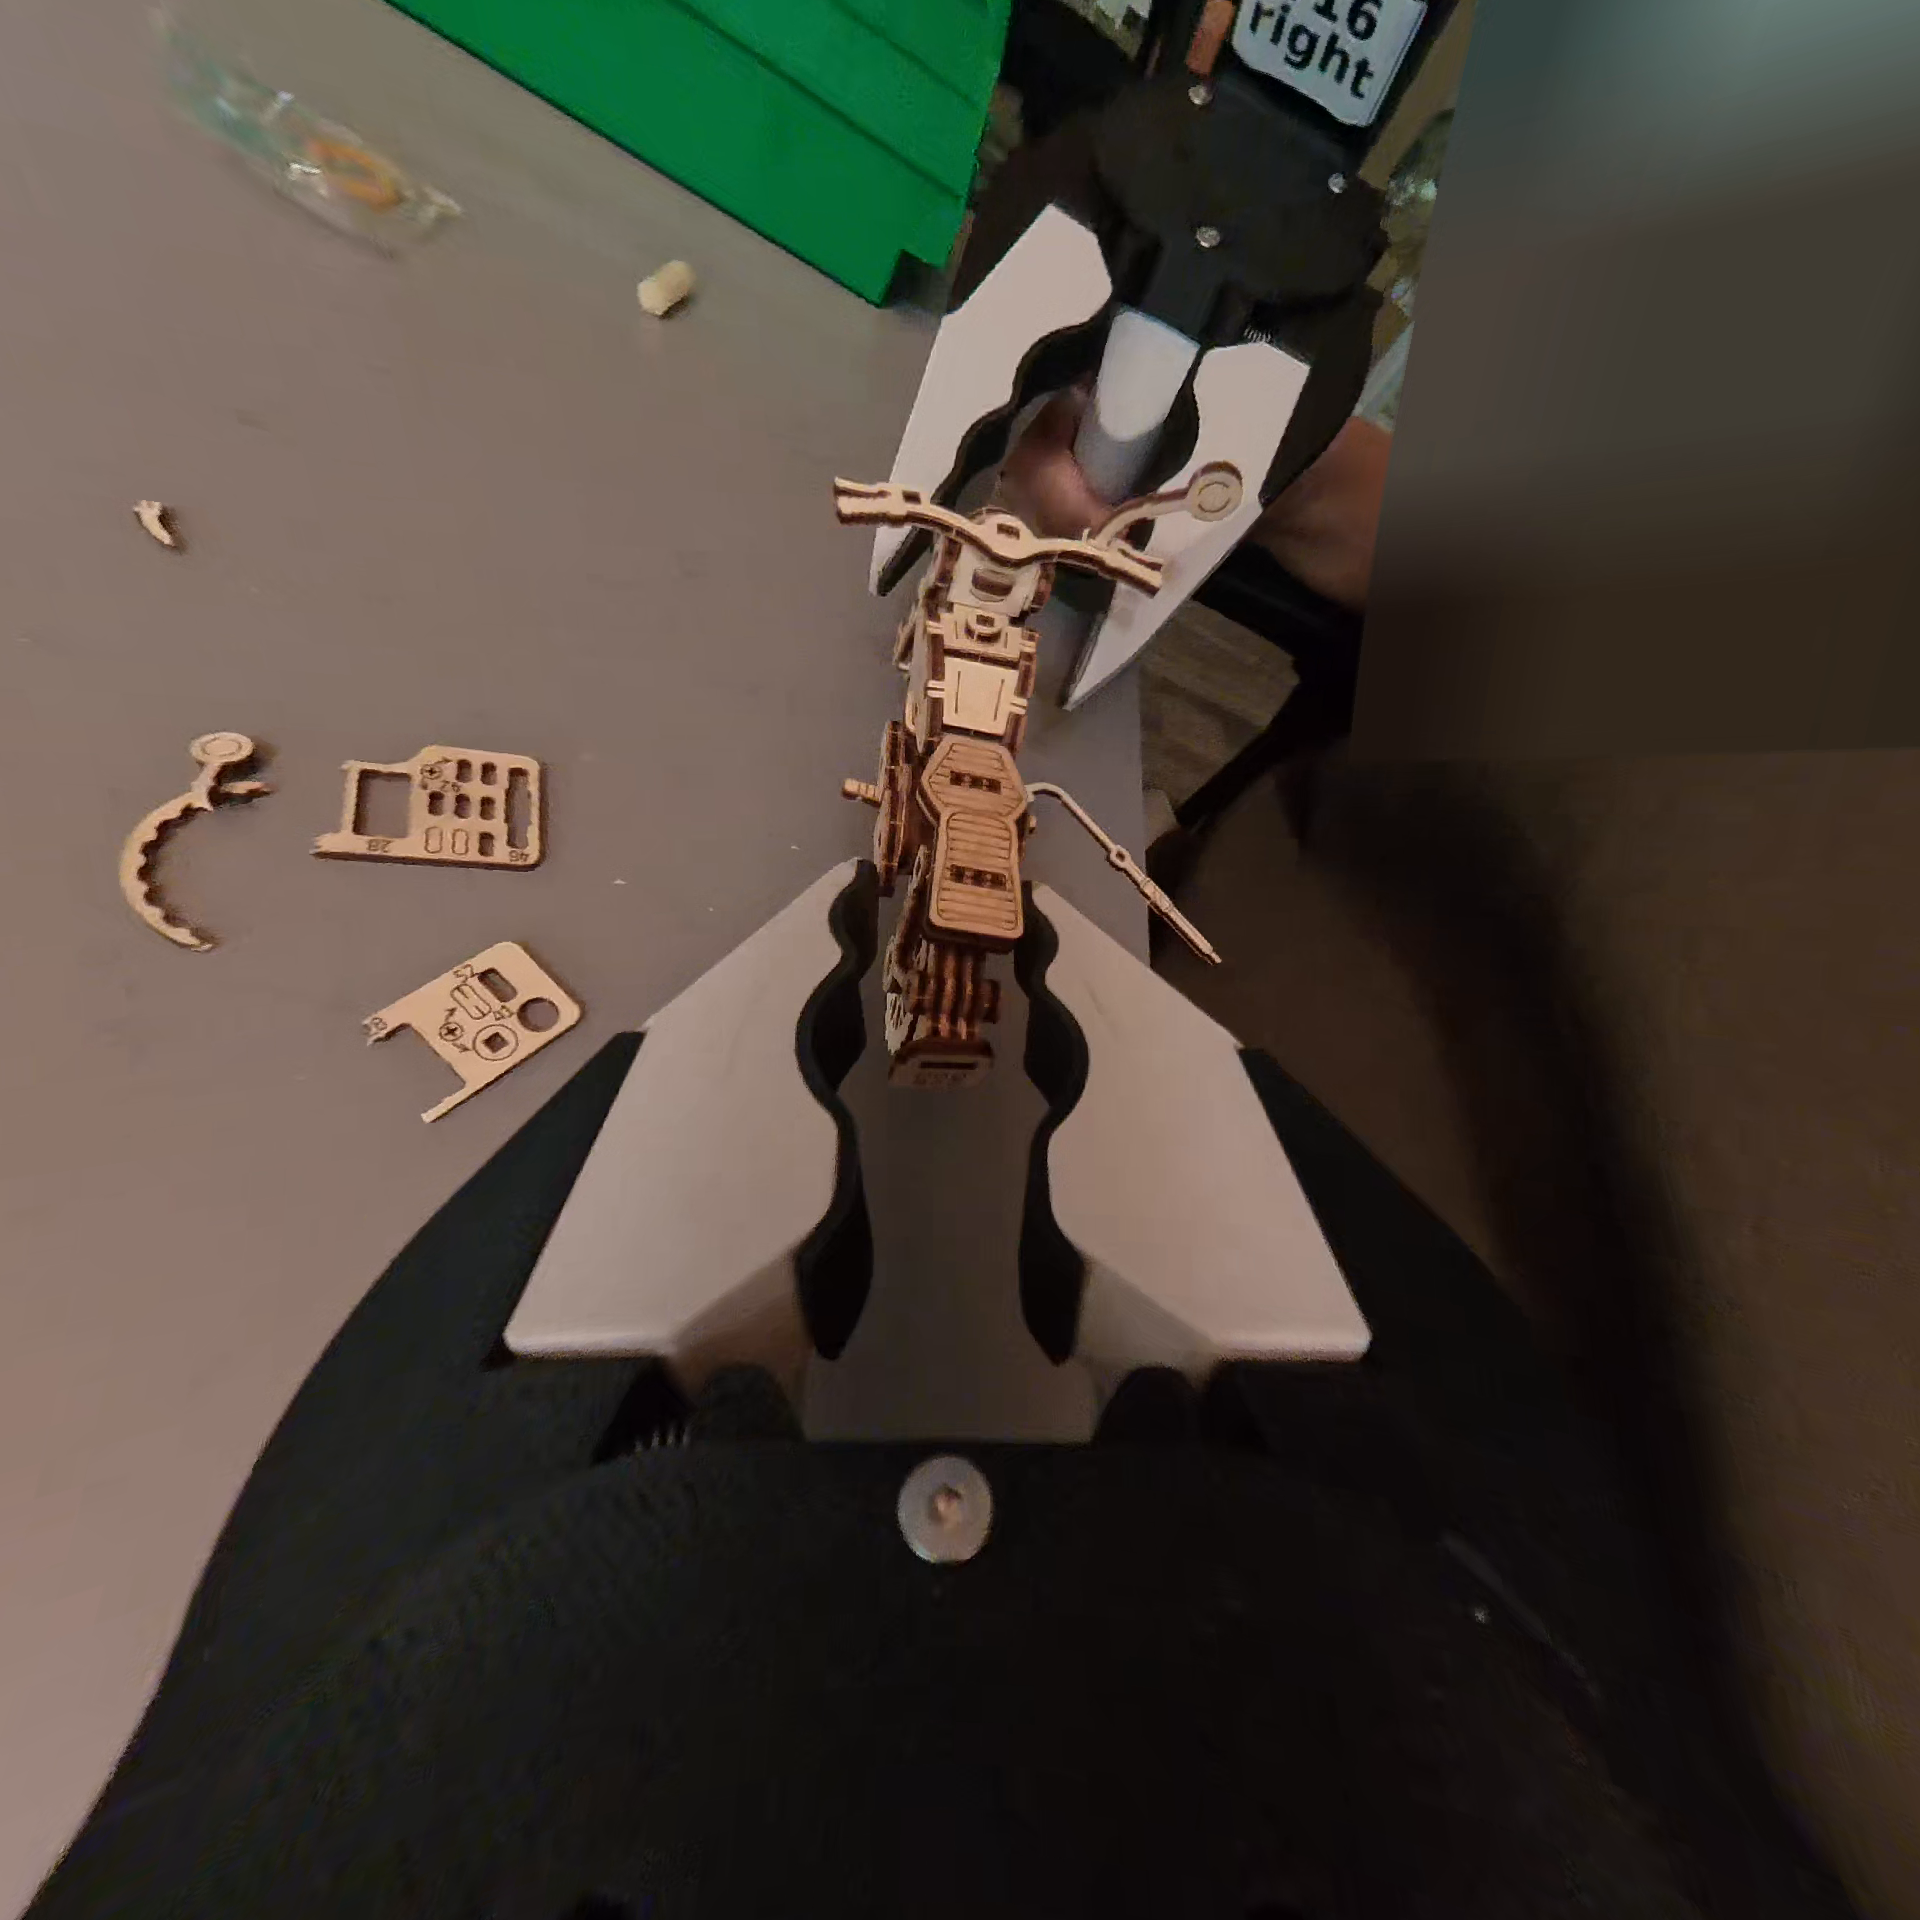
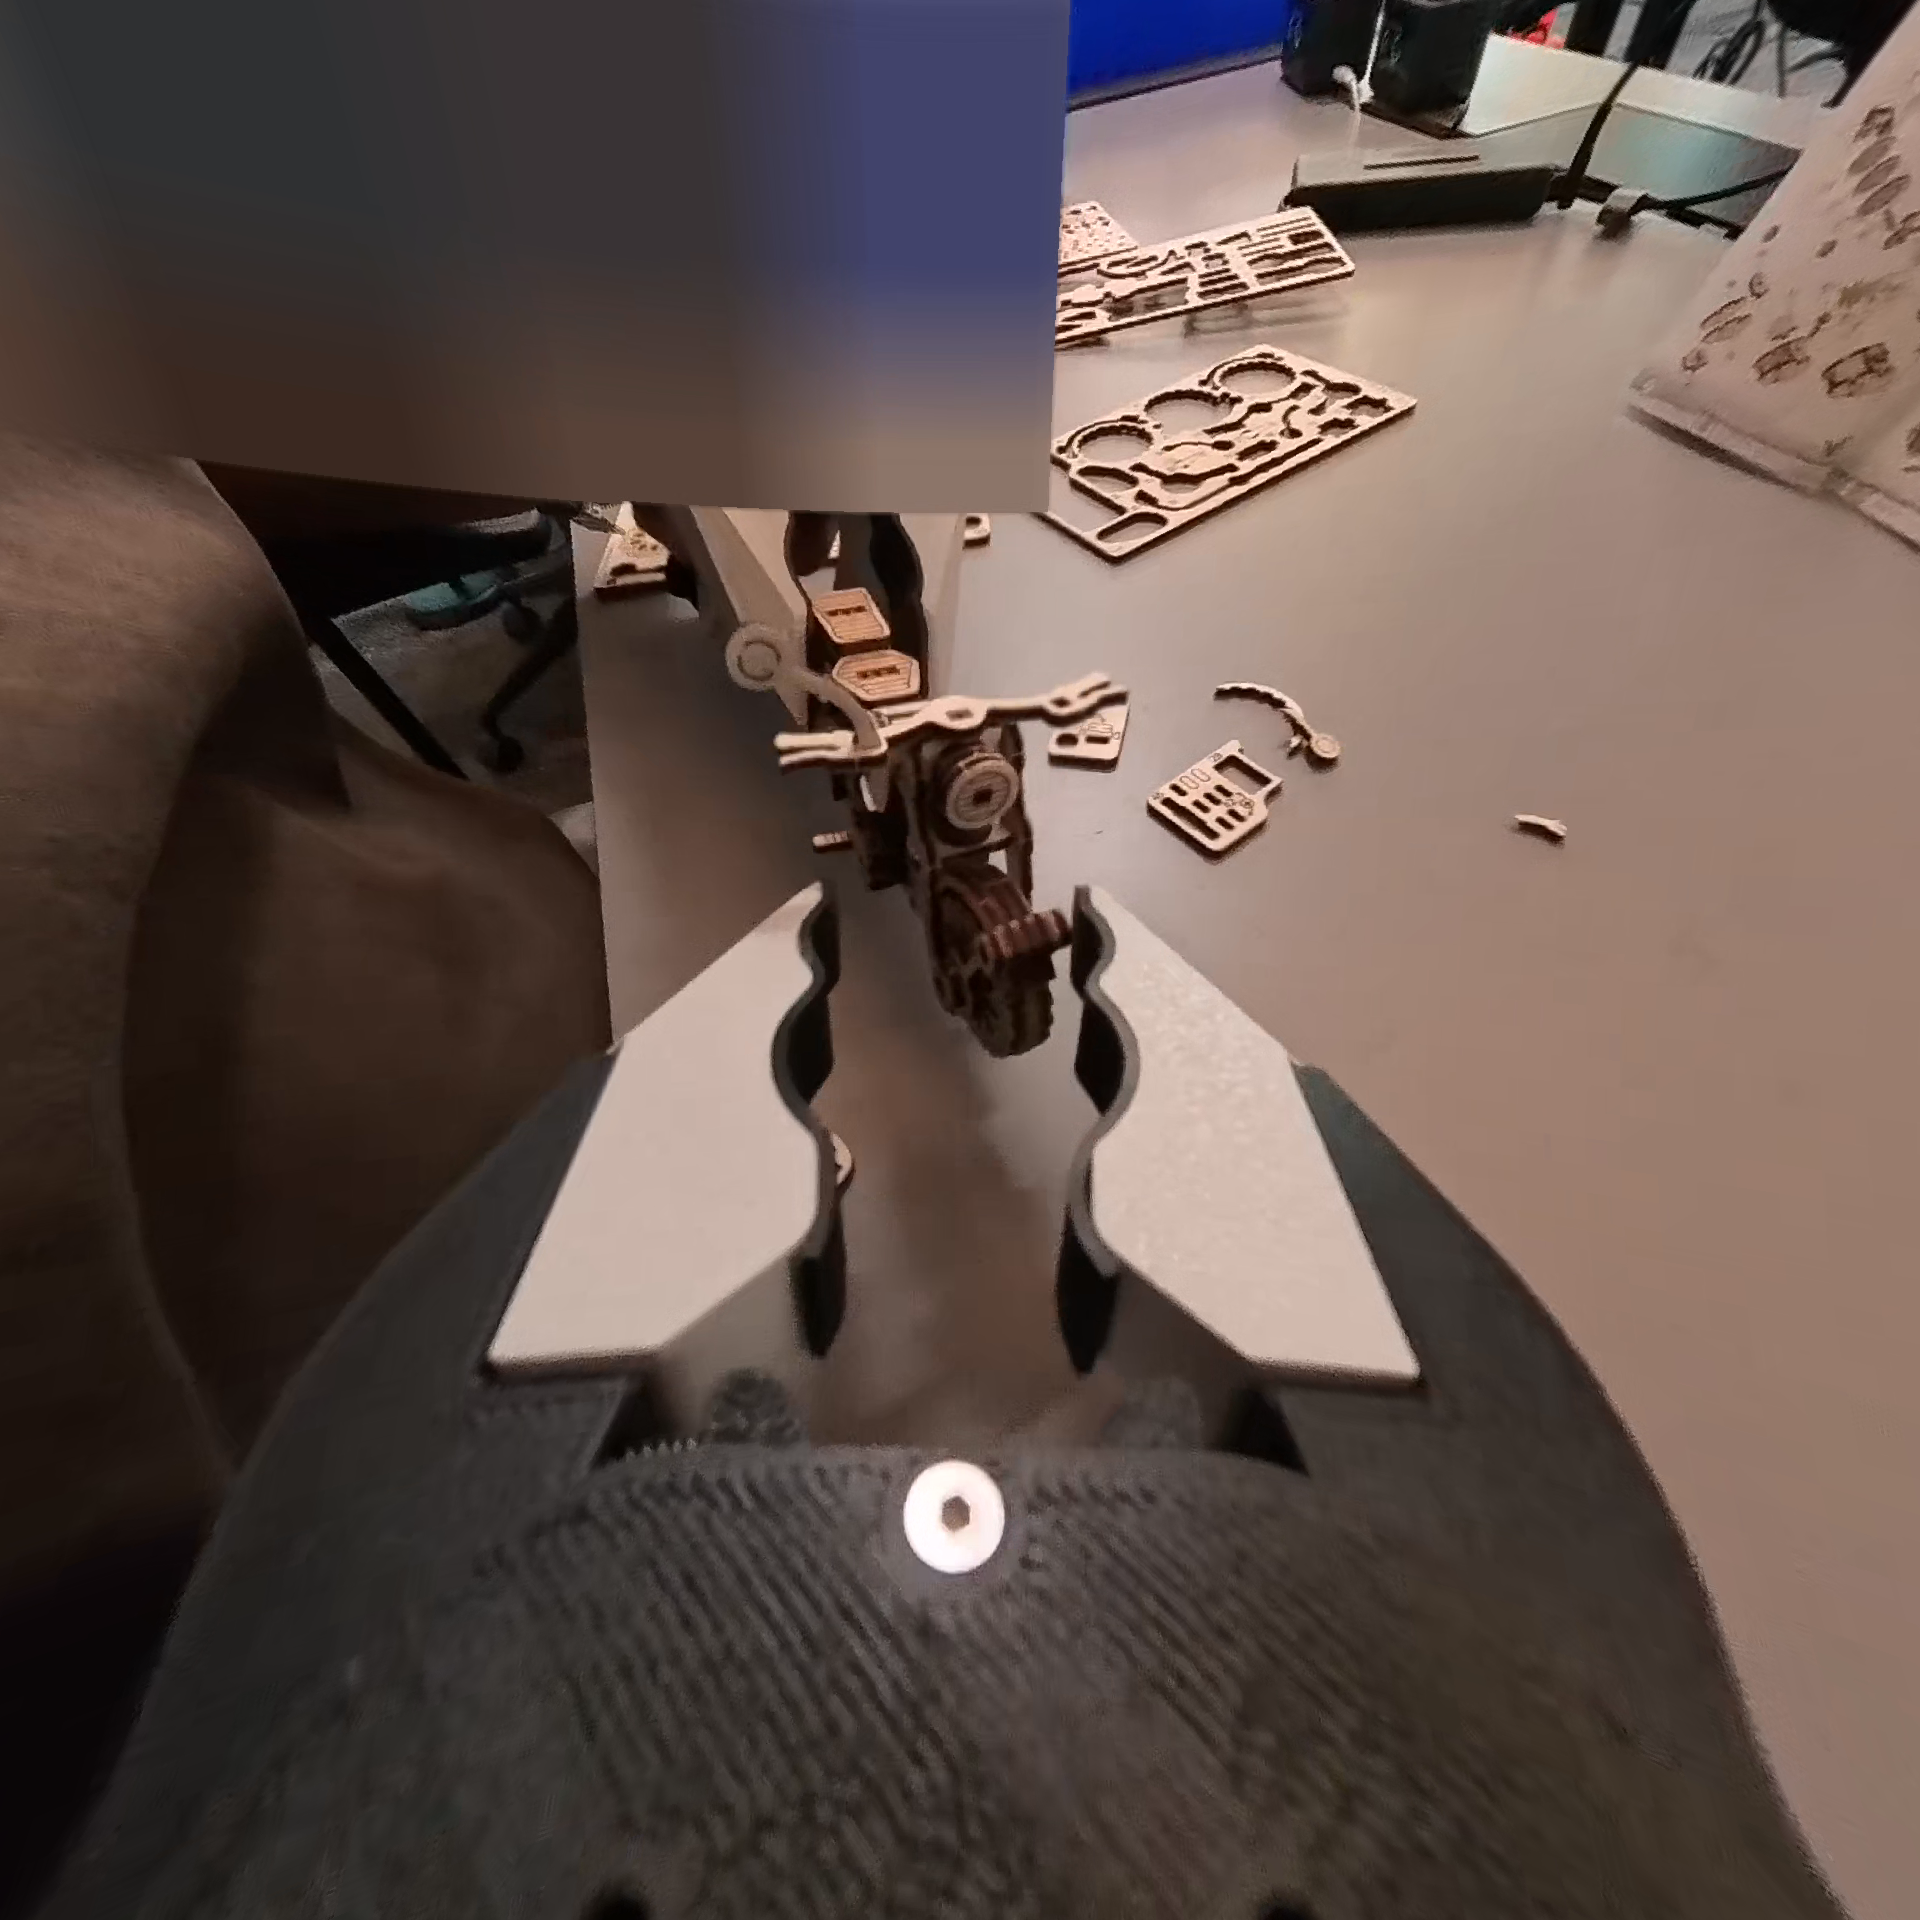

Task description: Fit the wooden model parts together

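A wooden motorcycle model (image 1: pixel 971 717) stands upright near the table edge; it also shows in the right wrist view (image 2: pixel 956 800). My left gripper (image 1: pixel 948 883) is closed on its rear end, a finger on each side of the seat and back wheel. My right gripper (image 2: pixel 951 909) is open, with the front wheel (image 2: pixel 997 977) between its fingers; the axle stub is close to the right finger. In the left wrist view the right gripper (image 1: pixel 982 639) stands open behind the handlebars. A round mirror piece (image 1: pixel 1210 494) sits on one handlebar end.
On the table lie a loose curved toothed piece (image 1: pixel 166 852), two punched-out scraps (image 1: pixel 436 810) (image 1: pixel 478 1023) and a small chip (image 1: pixel 156 520). Part sheets (image 2: pixel 1236 447), a paper sheet (image 2: pixel 1818 312) and a green box (image 1: pixel 779 114) lie farther off. The table edge (image 1: pixel 1143 810) runs just beside the model. The grippers' ends are close to 6 cm from one another.
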